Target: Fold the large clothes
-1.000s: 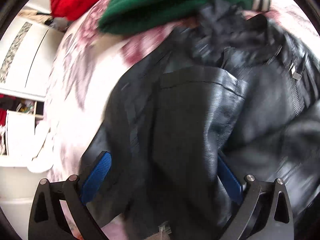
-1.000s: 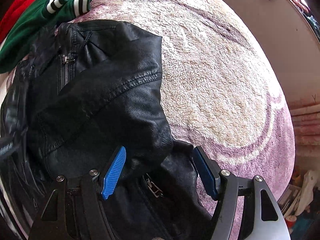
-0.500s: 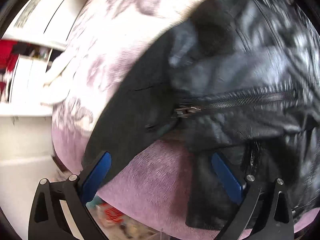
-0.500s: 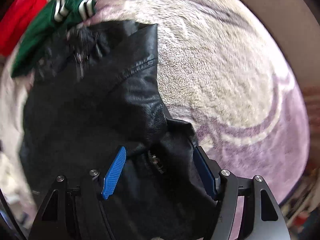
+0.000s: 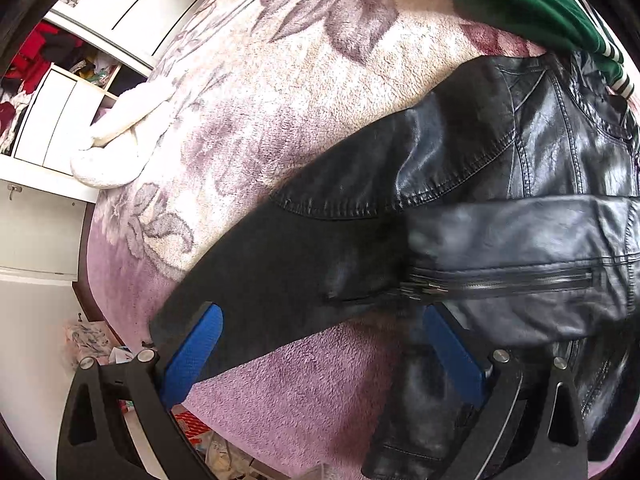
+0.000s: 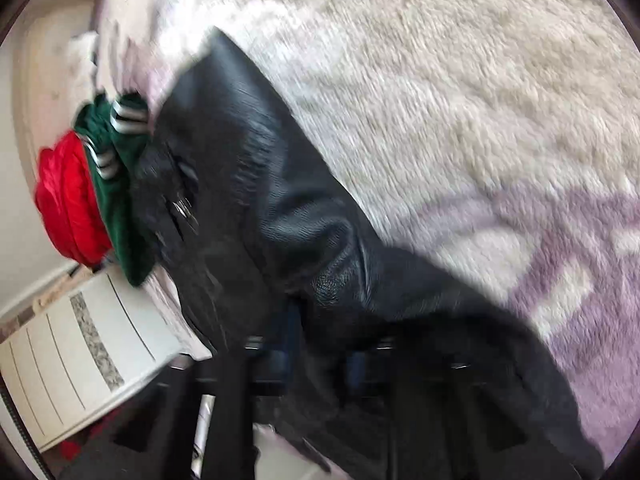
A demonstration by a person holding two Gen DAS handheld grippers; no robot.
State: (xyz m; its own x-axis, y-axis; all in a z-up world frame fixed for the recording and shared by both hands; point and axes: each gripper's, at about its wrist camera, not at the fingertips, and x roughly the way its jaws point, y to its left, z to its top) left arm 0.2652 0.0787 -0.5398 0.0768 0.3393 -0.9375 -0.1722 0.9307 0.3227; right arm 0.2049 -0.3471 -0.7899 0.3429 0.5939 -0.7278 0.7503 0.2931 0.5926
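Note:
A black leather jacket (image 5: 500,216) lies on a fleece blanket with purple flowers (image 5: 256,112). In the left wrist view its sleeve and dark hem stretch toward the lower left. My left gripper (image 5: 320,344) is open, its blue pads on either side of the hem edge, holding nothing. In the blurred right wrist view the jacket (image 6: 304,232) runs diagonally, and my right gripper (image 6: 320,364) has its fingers close together, pinching the jacket's leather.
A green garment with striped cuffs (image 5: 532,0) lies past the jacket; it also shows in the right wrist view (image 6: 120,184) beside a red garment (image 6: 68,200). White cabinets (image 5: 52,120) and floor clutter (image 5: 96,344) lie beyond the bed edge.
My left gripper pulled back off the jacket toward the bed's edge and stays open. My right gripper closed on the jacket's leather and swung round, so its view is rotated and blurred.

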